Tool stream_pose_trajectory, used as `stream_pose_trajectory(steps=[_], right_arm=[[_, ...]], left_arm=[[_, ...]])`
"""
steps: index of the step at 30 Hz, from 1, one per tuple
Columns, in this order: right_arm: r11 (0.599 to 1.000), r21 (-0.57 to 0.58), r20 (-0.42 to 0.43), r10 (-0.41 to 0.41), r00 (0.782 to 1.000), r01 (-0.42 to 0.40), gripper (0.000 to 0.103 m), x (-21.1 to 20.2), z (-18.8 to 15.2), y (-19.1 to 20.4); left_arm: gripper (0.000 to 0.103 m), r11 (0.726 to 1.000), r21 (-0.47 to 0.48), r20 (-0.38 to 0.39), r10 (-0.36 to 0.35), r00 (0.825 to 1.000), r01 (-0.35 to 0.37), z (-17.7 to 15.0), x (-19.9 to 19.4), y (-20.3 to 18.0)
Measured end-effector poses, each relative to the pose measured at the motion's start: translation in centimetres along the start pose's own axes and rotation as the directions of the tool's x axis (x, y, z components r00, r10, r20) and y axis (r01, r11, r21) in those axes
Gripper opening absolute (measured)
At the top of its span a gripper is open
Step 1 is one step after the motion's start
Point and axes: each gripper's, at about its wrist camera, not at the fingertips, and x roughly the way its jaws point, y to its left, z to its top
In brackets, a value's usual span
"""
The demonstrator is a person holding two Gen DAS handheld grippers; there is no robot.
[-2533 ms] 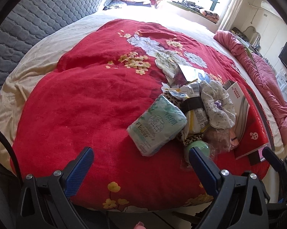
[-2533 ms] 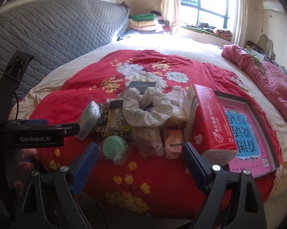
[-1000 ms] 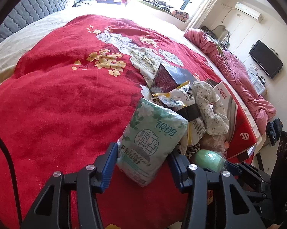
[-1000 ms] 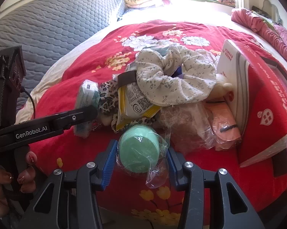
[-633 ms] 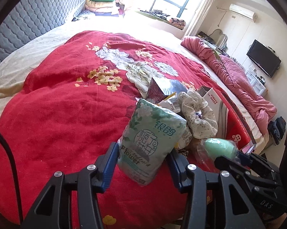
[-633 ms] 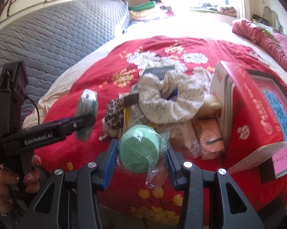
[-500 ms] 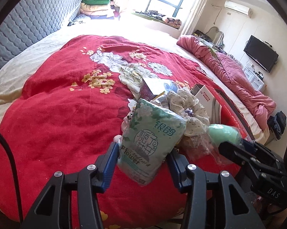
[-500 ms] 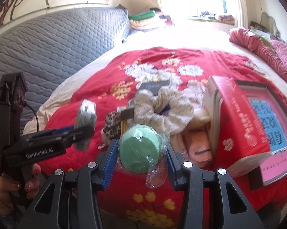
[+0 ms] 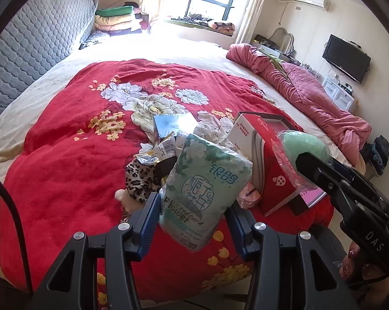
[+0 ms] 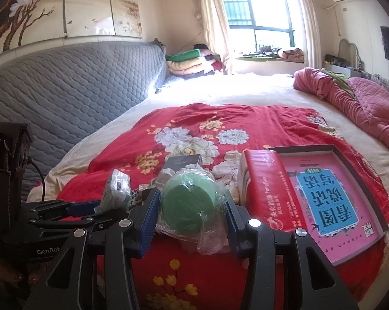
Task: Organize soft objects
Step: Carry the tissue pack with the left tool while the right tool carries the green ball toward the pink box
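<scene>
My left gripper [image 9: 193, 219] is shut on a pale green tissue pack [image 9: 204, 191] printed with flowers, held in the air above the red floral blanket [image 9: 65, 155]. In the right wrist view my right gripper [image 10: 193, 213] is shut on a green sponge ball [image 10: 189, 204] wrapped in clear plastic, also lifted. The same green ball [image 9: 304, 152] and right gripper body show at the right of the left wrist view. The tissue pack [image 10: 118, 188] and left gripper [image 10: 96, 210] appear at the left of the right wrist view. A pile remains on the blanket: leopard-print cloth [image 9: 138, 178], a snack packet [image 9: 159, 149], a floral scrunchie.
A red box [image 10: 268, 191] and an open pink-lined book box [image 10: 331, 196] lie right of the pile. A small dark box [image 9: 173, 124] lies behind it. A grey quilted headboard [image 10: 65, 95] stands left; a pink quilt [image 9: 310, 98] lies right. A hand [image 9: 359, 271] holds the right gripper.
Both grippers have risen from the blanket with their objects. The tissue pack and green ball now hang well above the pile, and both views tilt up toward the window.
</scene>
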Motion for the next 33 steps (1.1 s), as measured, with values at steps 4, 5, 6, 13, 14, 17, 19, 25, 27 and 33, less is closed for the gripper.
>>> stream_pose_trajectory(steps=[4,5,6,13,14,17,19,25,27,33], right_arm=[[1.0,0.008,0.038,-0.03,0.999,0.03,0.048,-1.2,0.2,-1.3],[0.999,0.01,0.046,-0.04,0.998,0.039,0.048,-1.4,0.2,-1.7],[0.999,0.017,0.053,-0.047,0.997,0.047,0.048,-1.6,0.3,-2.1],[0.99,0.092,0.083,-0.117,0.99,0.11,0.048,-2.6,0.4,-5.6],[0.987,0.104,0.085,-0.128,0.988,0.119,0.048,-2.8,0.4,-6.2],[0.979,0.14,0.09,-0.162,0.983,0.149,0.048,-3.1,0.3,-8.0],[0.971,0.171,0.09,-0.182,0.979,0.165,0.048,-3.2,0.2,-9.3],[0.945,0.241,0.099,-0.252,0.963,0.222,0.048,-3.9,0.0,-12.9],[0.933,0.268,0.099,-0.274,0.957,0.24,0.048,-4.2,-0.2,-14.2],[0.892,0.344,0.079,-0.338,0.938,0.292,0.048,-4.7,-1.1,-18.1]], left_arm=[[0.05,1.0,-0.006,-0.002,0.0,1.0,0.0,0.5,-0.2,-1.2],[0.05,1.0,-0.005,-0.004,-0.003,1.0,0.003,0.7,-0.1,-1.4],[0.05,1.0,-0.004,-0.004,-0.006,1.0,0.006,0.9,0.0,-1.8],[0.05,0.998,0.045,-0.007,-0.043,0.999,0.044,2.2,0.3,-5.5],[0.05,0.997,0.052,-0.007,-0.048,0.999,0.048,2.4,0.3,-6.2],[0.05,0.995,0.08,-0.015,-0.064,0.998,0.065,3.1,0.7,-8.2],[0.05,0.993,0.086,-0.031,-0.075,0.997,0.077,3.5,1.1,-9.5],[0.05,0.984,0.134,-0.063,-0.105,0.992,0.113,4.3,2.4,-13.7],[0.05,0.98,0.161,-0.072,-0.104,0.992,0.114,4.5,2.9,-15.1],[0.05,0.968,0.221,-0.119,-0.097,0.988,0.122,4.8,4.9,-18.7]])
